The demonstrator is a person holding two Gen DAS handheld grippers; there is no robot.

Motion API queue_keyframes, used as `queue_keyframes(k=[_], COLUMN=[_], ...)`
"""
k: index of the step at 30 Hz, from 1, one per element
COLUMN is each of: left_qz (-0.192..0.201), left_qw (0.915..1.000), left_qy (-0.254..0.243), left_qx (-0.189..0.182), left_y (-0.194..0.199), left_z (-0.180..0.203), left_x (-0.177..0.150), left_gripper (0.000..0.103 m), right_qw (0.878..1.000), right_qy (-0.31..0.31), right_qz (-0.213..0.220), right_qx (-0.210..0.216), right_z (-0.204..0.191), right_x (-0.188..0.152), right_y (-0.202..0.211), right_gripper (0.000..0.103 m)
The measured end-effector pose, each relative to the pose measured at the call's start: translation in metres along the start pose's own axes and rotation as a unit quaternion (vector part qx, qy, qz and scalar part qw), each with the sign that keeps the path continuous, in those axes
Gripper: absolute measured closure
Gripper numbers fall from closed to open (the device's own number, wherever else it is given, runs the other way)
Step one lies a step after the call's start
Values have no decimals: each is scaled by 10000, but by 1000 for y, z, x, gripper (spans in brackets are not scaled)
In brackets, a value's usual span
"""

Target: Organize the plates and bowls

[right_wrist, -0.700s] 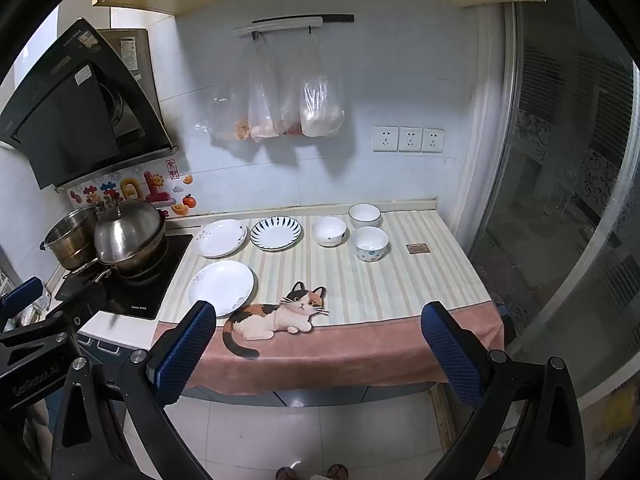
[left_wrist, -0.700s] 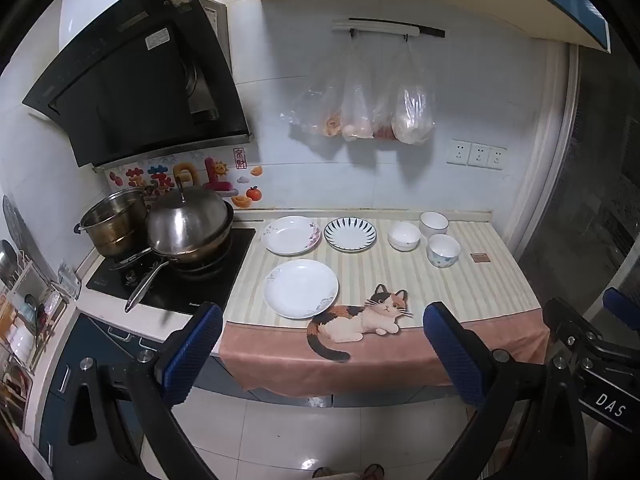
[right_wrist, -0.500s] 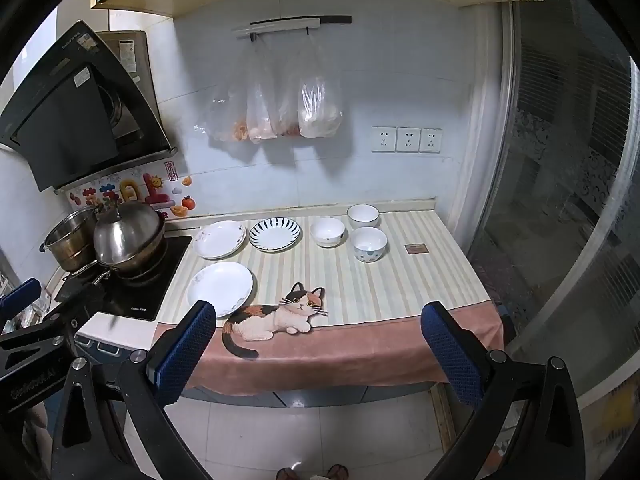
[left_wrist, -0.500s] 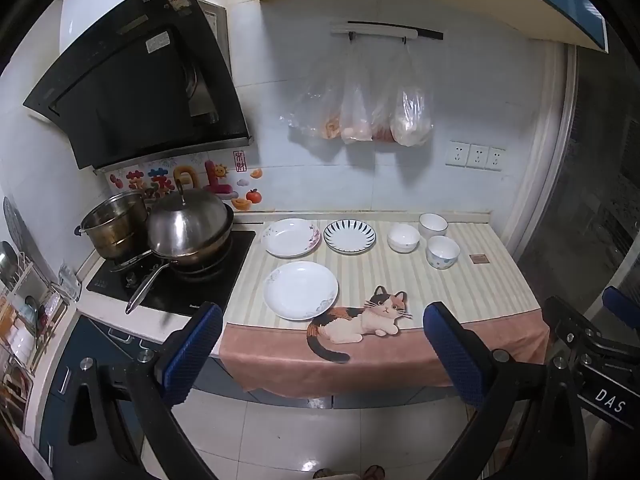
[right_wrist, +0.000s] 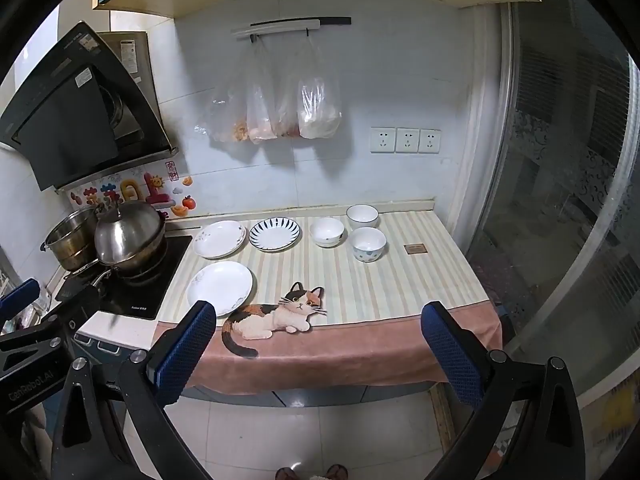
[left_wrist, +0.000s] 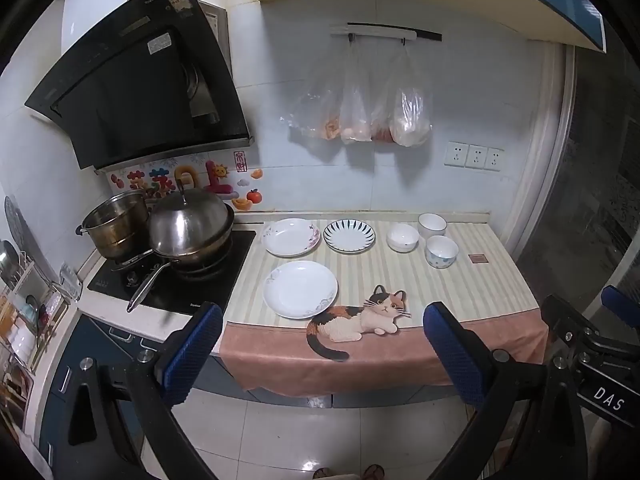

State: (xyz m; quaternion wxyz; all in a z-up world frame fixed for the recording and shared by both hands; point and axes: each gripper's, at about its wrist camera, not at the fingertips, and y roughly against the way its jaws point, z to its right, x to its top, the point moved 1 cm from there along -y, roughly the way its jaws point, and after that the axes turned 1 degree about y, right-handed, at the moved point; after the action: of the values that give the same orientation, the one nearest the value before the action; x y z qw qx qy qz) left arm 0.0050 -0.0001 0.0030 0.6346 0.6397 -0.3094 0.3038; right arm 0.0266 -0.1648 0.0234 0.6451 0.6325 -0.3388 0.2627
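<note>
Three plates lie on the striped counter cloth: a white plate (left_wrist: 300, 289) (right_wrist: 219, 287) near the front, a floral-rimmed plate (left_wrist: 291, 237) (right_wrist: 219, 239) behind it, and a blue-striped plate (left_wrist: 349, 236) (right_wrist: 274, 234) to its right. Three white bowls stand to the right: one (left_wrist: 403, 237) (right_wrist: 327, 231) beside the striped plate, one (left_wrist: 432, 224) (right_wrist: 362, 216) at the back, one dotted bowl (left_wrist: 441, 251) (right_wrist: 368, 244) in front. My left gripper (left_wrist: 320, 348) and right gripper (right_wrist: 318, 348) are both open and empty, held well in front of the counter, above the floor.
A stove (left_wrist: 172, 276) with a lidded wok (left_wrist: 188, 224) and a steel pot (left_wrist: 114, 226) sits left of the plates, under a black range hood (left_wrist: 136, 92). Plastic bags (left_wrist: 360, 116) hang on the back wall. A glass door (right_wrist: 568, 200) stands at the right.
Both views have drifted very slightly; the counter sits a little lower in frame. Nothing on the counter has moved and both grippers stay open.
</note>
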Motion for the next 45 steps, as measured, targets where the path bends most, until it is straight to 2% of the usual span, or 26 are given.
queue_keyframes(k=[25, 34, 45], left_qz=[45, 50, 52], left_qw=[10000, 10000, 10000], left_qy=[12, 30, 47], left_qx=[2, -45, -50], left_y=[8, 21, 18], left_z=[1, -9, -9], left_x=[1, -3, -4], left_gripper=[0, 0, 0], right_qw=[10000, 10000, 10000], right_qy=[-7, 11, 17], right_qz=[15, 3, 22], right_qx=[18, -2, -63], right_z=[1, 0, -5], right_x=[3, 4, 6], right_y=[17, 18, 12], right_gripper=[0, 0, 0])
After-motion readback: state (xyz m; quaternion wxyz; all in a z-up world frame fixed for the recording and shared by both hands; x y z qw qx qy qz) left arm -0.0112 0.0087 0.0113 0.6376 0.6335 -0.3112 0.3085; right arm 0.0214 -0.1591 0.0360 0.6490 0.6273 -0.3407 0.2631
